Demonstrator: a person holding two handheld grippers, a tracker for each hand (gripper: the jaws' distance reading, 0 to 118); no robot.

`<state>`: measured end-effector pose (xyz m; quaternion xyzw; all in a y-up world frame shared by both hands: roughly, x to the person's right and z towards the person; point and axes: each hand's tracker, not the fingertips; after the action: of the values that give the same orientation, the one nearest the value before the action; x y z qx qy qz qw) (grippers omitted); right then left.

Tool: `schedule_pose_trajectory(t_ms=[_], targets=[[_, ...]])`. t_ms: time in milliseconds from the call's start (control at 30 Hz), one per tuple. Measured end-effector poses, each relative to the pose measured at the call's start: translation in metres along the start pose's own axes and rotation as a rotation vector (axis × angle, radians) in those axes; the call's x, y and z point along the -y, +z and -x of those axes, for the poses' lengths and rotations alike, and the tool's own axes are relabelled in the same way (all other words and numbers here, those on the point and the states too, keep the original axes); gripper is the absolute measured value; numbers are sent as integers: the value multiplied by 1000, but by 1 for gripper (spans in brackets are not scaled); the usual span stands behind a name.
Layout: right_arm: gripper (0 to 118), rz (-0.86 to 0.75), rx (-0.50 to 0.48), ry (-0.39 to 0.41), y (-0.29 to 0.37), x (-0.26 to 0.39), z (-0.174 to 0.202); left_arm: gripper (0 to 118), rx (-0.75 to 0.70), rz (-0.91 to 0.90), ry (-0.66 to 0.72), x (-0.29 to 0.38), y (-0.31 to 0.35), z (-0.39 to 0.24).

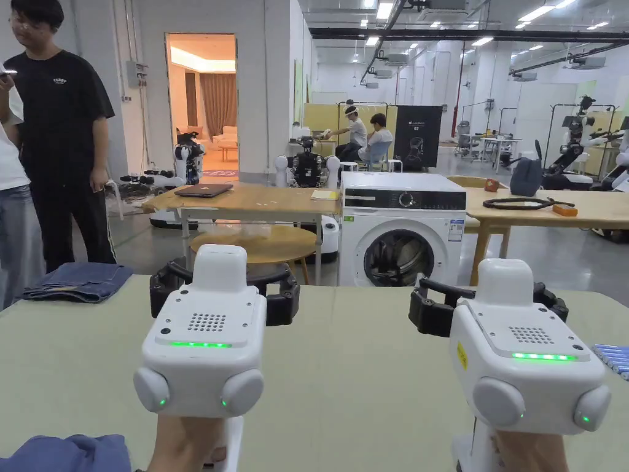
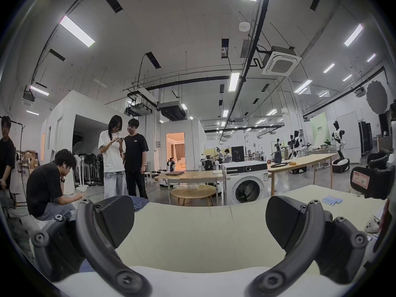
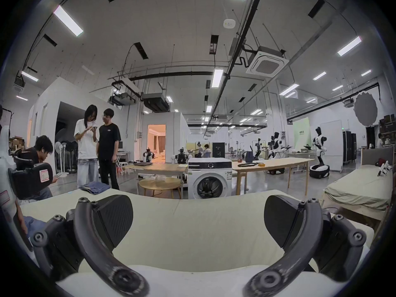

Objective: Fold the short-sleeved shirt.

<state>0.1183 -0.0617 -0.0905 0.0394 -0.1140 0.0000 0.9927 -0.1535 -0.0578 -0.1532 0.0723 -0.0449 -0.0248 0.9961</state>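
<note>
Head view, two hand-held grippers, left hand-held gripper [image 1: 224, 289], right hand-held gripper [image 1: 488, 304], jaws apart

Both tools hang above the desk [image 1: 344, 381], level with each other, the left tool [image 1: 224, 294] well apart from the right tool [image 1: 488, 301], each with jaws spread wide. A folded pile of cloth [image 1: 78, 281] lies on the desk beyond and to the left of the left tool. A bunched cloth [image 1: 67, 453] lies behind that tool, at the desk's near edge. A small striped item [image 1: 614, 359] lies on the desk just right of the right tool. Past the desk's far edge, ahead and between the tools, stands a washing machine [image 1: 402, 230], with a round low table [image 1: 261, 243] to its left.
</note>
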Motion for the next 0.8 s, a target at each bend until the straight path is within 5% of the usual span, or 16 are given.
schedule_pose_trajectory(t_ms=[433,800], targets=[[118,-7,-14,72,4,-1,12,118,-9,-14,-27,-4,3,-3],[118,16,-8,50,5,1,5,118,-13,-14,-25,-6,8,-2]])
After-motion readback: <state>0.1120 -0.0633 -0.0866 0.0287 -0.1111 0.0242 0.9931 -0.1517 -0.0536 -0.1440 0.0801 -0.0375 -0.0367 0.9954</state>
